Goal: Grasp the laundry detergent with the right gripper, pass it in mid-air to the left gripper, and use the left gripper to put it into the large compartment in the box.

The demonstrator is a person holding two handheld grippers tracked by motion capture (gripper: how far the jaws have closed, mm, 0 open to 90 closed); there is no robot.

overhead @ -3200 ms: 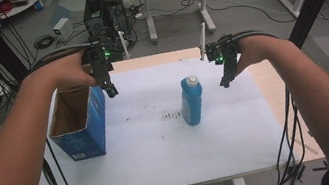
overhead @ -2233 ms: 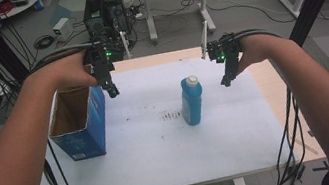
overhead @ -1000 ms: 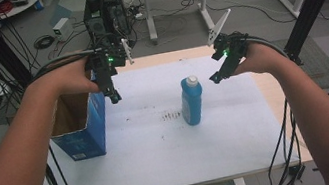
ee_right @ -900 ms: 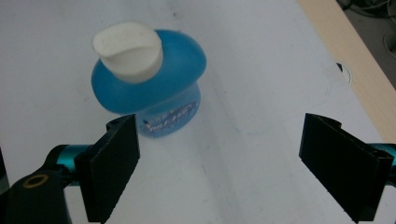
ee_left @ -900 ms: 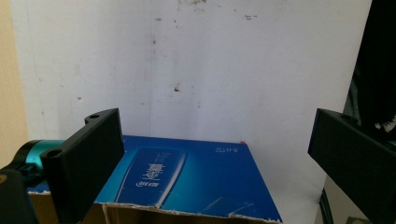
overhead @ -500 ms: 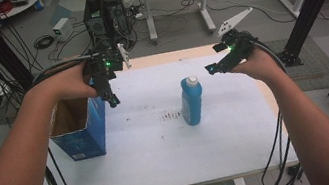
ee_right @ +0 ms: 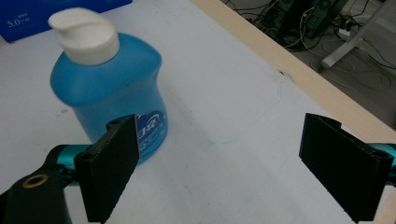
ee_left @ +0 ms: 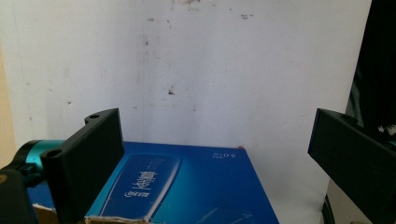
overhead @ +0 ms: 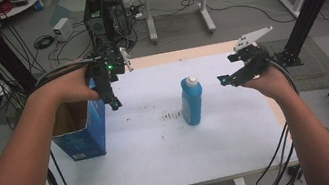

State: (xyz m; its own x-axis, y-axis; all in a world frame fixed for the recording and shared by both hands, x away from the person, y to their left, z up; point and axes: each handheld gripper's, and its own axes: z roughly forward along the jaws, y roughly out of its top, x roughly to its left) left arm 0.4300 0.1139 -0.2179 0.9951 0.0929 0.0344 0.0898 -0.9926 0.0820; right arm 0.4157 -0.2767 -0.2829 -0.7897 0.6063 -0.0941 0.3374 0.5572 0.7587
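Bottle (overhead: 192, 101), blue with a white cap, stands upright mid-counter (overhead: 162, 148); an open blue box (overhead: 82, 129) sits at its 9 o'clock. Farther back, the left gripper (overhead: 112, 98) hangs wide open and empty over the box's edge, and the right gripper (overhead: 227, 80), at the bottle's 3 o'clock, gapes empty toward it.

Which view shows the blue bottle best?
The right gripper view: the bottle stands close and upright, its white cap and label plain, beyond the open right gripper. The high view shows it whole but small, mid-table. In the left gripper view I see the box instead.
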